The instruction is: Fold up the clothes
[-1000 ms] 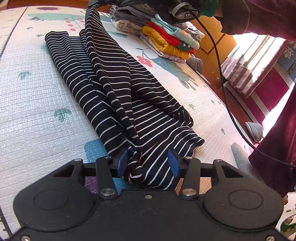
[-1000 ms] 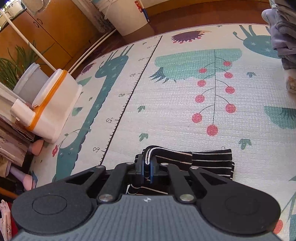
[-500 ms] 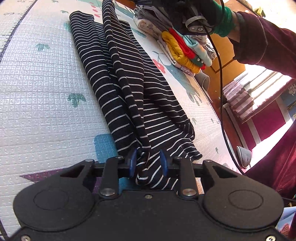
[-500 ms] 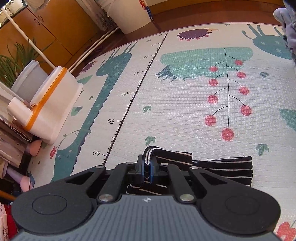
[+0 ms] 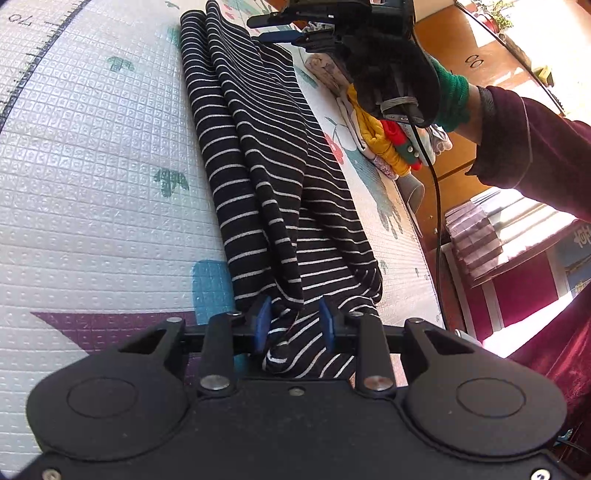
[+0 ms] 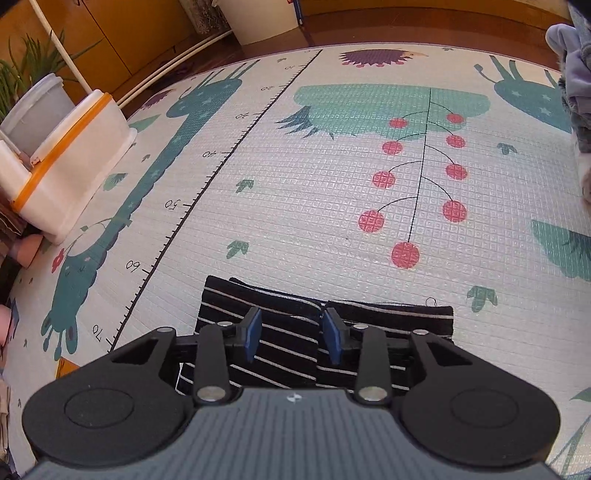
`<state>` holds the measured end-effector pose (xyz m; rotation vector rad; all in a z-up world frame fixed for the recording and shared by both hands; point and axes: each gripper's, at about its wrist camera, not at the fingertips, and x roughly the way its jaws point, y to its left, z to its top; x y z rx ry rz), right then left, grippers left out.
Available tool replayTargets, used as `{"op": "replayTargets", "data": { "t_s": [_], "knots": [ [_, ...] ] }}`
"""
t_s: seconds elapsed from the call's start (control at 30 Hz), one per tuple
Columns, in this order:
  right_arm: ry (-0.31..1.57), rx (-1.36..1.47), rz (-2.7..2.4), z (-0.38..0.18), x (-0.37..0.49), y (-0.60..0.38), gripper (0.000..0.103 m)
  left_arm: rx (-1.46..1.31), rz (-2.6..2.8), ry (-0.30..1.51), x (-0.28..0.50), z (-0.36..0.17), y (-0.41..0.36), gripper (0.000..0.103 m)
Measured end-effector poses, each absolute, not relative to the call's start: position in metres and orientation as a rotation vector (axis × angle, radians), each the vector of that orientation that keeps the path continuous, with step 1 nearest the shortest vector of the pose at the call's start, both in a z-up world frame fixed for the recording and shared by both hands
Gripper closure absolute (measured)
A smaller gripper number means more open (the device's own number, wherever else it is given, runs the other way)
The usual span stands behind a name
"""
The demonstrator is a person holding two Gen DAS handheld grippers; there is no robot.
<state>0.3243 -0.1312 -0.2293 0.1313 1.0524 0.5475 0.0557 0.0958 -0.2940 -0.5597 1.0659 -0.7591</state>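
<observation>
My left claw stands parted, its blue pads astride the near end of the striped garment without pinching it. My right claw is likewise spread above the far end. The garment lies lengthwise on the play mat, beside a stack of folded clothes.

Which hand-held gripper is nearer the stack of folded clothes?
Right. The right hand-held gripper hovers just beside the stack of folded clothes; the left hand-held gripper is at the striped garment's opposite end.
</observation>
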Motion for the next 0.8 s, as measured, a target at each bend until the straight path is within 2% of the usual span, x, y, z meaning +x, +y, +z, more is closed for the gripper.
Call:
{"op": "replayTargets", "data": {
  "t_s": [0.1,0.13,0.2,0.3,0.53,0.67,0.7,0.77,0.8],
  "knots": [
    [1.06,0.106,0.547,-0.239,0.319,-0.129,0.066,-0.526,-0.749,1.068,0.056,-0.294,0.092,0.078],
    [1.058,0.099,0.548,-0.241,0.317,-0.128,0.07,-0.506,-0.741,1.066,0.055,-0.294,0.092,0.087],
    [1.049,0.115,0.554,-0.244,0.314,-0.128,0.097,-0.507,-0.724,1.069,0.055,-0.295,0.094,0.093],
    [0.998,0.171,0.56,-0.237,0.31,-0.134,0.097,-0.555,-0.73,1.044,0.052,-0.294,0.103,0.096],
    [0.93,0.249,0.587,-0.226,0.311,-0.142,0.098,-0.735,-0.708,1.022,0.044,-0.301,0.122,0.096],
    [0.984,0.146,0.591,-0.242,0.309,-0.129,0.097,-0.801,-0.654,1.048,0.043,-0.31,0.124,0.096],
    [0.995,0.113,0.592,-0.245,0.306,-0.126,0.093,-0.796,-0.639,1.069,0.042,-0.314,0.123,0.096],
    [1.012,0.052,0.596,-0.248,0.3,-0.122,0.091,-0.798,-0.639,1.095,0.043,-0.316,0.122,0.095],
    [1.008,0.031,0.603,-0.242,0.297,-0.124,0.084,-0.775,-0.647,1.093,0.046,-0.31,0.121,0.095]
  ]
}}
